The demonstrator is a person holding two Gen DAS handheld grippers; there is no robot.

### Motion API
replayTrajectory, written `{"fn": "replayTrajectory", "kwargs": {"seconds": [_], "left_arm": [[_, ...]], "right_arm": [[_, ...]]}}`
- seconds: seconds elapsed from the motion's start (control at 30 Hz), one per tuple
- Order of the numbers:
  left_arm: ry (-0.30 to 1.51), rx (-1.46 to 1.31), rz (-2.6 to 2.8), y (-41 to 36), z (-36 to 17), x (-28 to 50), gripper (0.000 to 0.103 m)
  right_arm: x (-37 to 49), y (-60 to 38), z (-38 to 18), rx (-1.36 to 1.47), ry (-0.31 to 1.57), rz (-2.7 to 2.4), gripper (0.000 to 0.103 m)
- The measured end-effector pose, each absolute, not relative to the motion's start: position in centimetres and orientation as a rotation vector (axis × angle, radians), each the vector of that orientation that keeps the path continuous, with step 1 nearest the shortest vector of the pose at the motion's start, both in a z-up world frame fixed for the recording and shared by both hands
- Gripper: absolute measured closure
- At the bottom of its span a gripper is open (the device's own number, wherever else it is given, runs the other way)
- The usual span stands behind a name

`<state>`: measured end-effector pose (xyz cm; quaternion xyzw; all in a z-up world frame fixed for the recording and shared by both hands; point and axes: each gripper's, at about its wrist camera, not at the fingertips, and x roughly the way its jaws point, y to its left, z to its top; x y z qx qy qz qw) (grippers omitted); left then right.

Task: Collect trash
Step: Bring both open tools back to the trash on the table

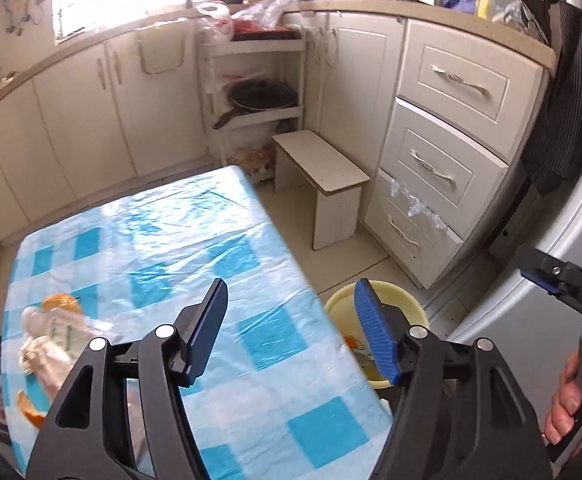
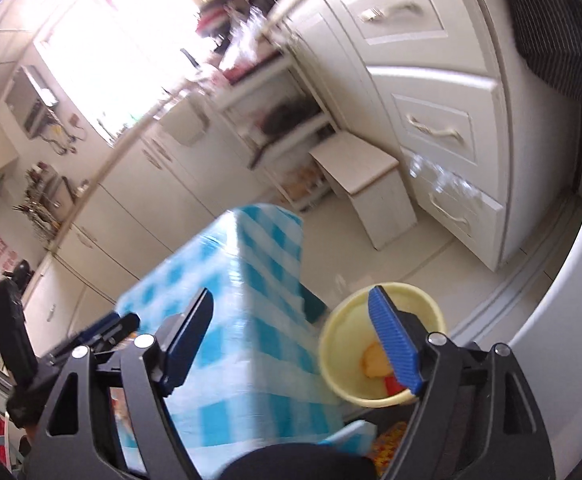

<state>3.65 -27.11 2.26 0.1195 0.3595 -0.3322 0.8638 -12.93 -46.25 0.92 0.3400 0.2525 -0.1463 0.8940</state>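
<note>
- blue-and-white checked plastic cloth covers the worktop (image 1: 211, 248); it looks slick and crinkled, so scraps on it should slide rather than snag.
- my left gripper (image 1: 291, 328) hangs over the near right part of the worktop, jaws standing well apart with nothing between them; only cloth and bucket rim show in the gap.
- my right gripper (image 2: 291, 336) is likewise wide, jaws bare, nothing held; it points down past the worktop's corner toward the floor.
- yellow bucket (image 1: 339, 300) sits on the floor just beside the worktop's edge, low enough that trash can be dropped straight in. i judge it is the collection bin; orange and red scraps (image 2: 375, 364) already lie in its bottom.
- remaining trash: a heap of crumpled wrappers and orange peel (image 1: 51, 332) at the worktop's near left corner, well apart from the bucket. a separate bit of peel (image 1: 27, 410) lies nearer the edge.
- judgement: both jaws empty over the bucket side suggests a drop is done; the heap comes next.
- left gripper is the nearer one to the heap, so it suits the next pick.
- risk: thin wrapper may slip from the pads; peel may scatter if pinched at its edge.
- right view is blurred; finer detail there i cannot tell.
</note>
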Motion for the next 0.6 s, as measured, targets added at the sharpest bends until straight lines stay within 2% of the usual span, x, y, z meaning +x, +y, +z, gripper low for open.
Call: {"fn": "replayTrajectory", "kwargs": {"seconds": [0.1, 0.2, 0.37, 0.6], "left_arm": [[0.738, 0.217, -0.603, -22.1, 3.8, 3.2, 0.033], [0.739, 0.201, -0.512, -18.0, 4.3, 3.1, 0.031], [0.734, 0.188, -0.411, -12.1, 4.5, 2.5, 0.029], [0.711, 0.165, -0.351, -7.0, 4.5, 1.3, 0.026]], "right_arm": [[-12.9, -41.1, 2.7, 0.644, 0.44, -0.27, 0.017], [-12.6, -36.0, 2.9, 0.569, 0.389, -0.242, 0.016], [-11.6, -30.3, 3.2, 0.379, 0.384, -0.195, 0.013], [-10.1, -27.1, 2.1, 0.281, 0.436, -0.171, 0.012]]}}
